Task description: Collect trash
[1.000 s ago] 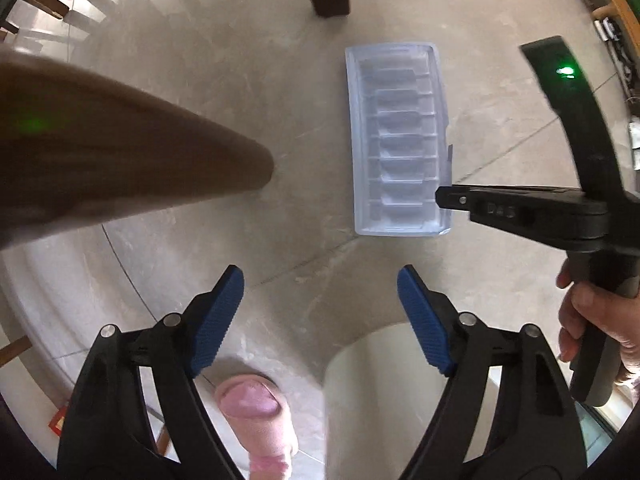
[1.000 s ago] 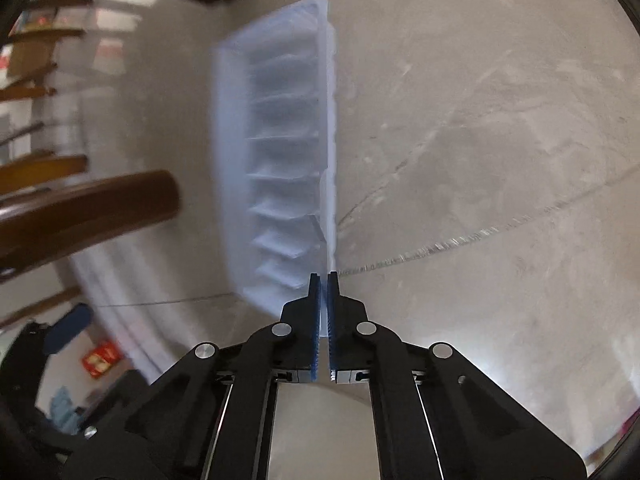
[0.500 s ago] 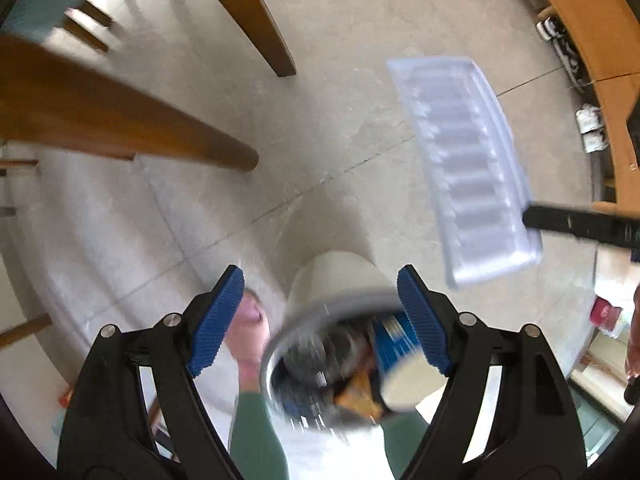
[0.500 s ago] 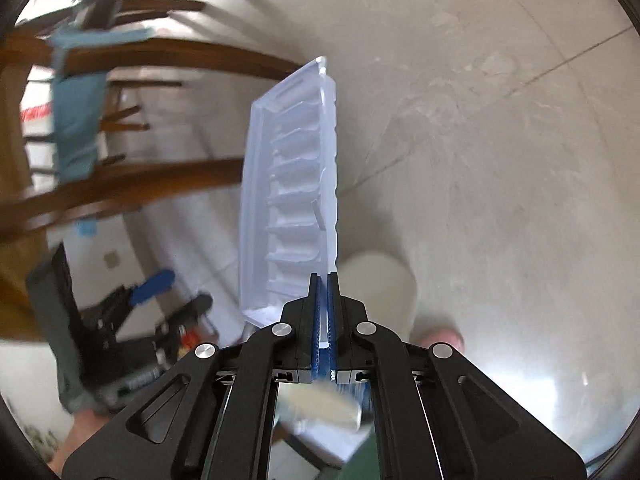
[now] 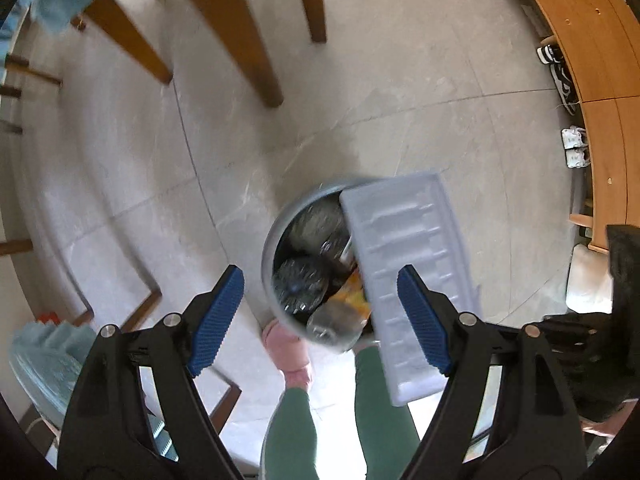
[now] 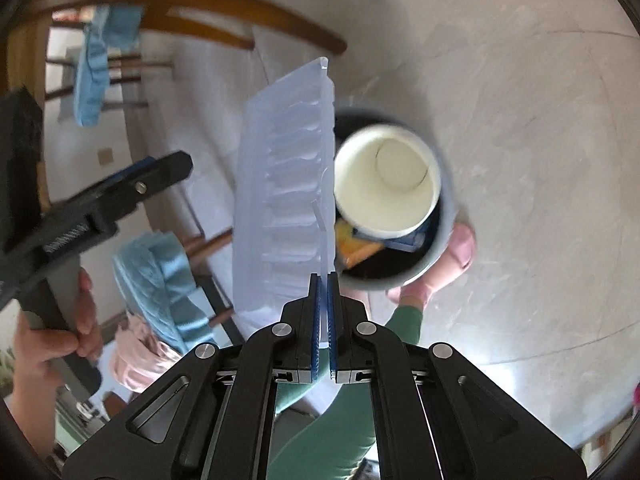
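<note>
A long, translucent white plastic tray with a row of moulded ribbed compartments (image 6: 286,184) is pinched by one long edge between the blue pads of the right gripper (image 6: 323,300), whose jaws are clenched on that thin rim. The tray is held in the air, tilted, with its far end pointing away from the camera. In the left wrist view the same tray (image 5: 408,264) is seen over the right part of a round grey waste bin (image 5: 276,236), covering that side of the opening. The bin stands on a pale grey tiled floor (image 5: 400,112) and is already filled with crumpled clear plastic bottles (image 5: 300,284) and an orange wrapper (image 5: 354,300). In the right wrist view a large cream paper cup with a blue outside (image 6: 386,184) is seen lying in the bin just right of the tray. The left gripper (image 5: 320,312) is released, its blue pads standing wide apart with nothing between them, directly above the bin. Green trouser legs (image 5: 292,424) and a pink slipper (image 5: 290,344) of the person are seen at the near side of the bin. Brown wooden chair legs (image 5: 240,40) stand at the far left, and a light blue cloth (image 6: 94,64) is draped over a chair.
</note>
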Action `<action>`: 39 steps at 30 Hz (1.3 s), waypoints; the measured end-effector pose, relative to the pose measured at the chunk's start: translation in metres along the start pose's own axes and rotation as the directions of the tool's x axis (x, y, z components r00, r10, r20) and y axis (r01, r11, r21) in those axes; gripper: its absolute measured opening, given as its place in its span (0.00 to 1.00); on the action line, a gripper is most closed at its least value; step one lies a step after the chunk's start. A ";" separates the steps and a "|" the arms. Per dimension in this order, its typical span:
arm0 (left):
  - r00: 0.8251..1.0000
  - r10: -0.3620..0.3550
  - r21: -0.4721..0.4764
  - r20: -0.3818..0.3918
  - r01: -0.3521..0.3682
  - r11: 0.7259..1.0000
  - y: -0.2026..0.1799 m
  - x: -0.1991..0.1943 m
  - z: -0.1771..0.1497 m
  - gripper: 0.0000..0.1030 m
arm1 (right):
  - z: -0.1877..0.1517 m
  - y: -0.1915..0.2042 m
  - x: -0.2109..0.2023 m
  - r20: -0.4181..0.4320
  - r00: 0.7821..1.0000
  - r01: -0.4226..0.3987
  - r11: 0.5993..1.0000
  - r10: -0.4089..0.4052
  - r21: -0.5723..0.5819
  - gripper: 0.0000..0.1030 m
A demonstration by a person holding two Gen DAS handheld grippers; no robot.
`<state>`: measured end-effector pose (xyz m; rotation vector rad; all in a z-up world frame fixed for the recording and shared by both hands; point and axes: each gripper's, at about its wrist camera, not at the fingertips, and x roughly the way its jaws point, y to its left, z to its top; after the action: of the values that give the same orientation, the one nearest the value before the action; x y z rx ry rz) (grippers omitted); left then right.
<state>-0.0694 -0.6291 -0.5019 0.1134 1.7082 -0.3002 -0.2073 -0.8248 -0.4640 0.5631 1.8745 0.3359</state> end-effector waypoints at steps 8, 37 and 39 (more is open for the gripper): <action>1.000 0.020 0.017 0.002 -0.020 1.000 0.020 0.037 -0.024 0.74 | -0.008 -0.012 0.051 0.050 0.995 0.079 0.996 -0.082 0.048 0.05; 1.000 -0.013 -0.072 0.000 0.013 0.997 0.025 0.068 -0.048 0.74 | -0.010 -0.028 0.035 0.082 0.994 0.066 0.994 -0.073 0.082 0.33; 1.000 -0.019 -0.080 0.000 0.019 0.997 0.027 0.068 -0.050 0.74 | -0.010 -0.028 0.035 0.081 0.994 0.062 0.995 -0.068 0.079 0.33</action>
<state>-0.1212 -0.5964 -0.5656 0.0385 1.7206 -0.2450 -0.2325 -0.8292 -0.5018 0.5579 1.8264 0.1953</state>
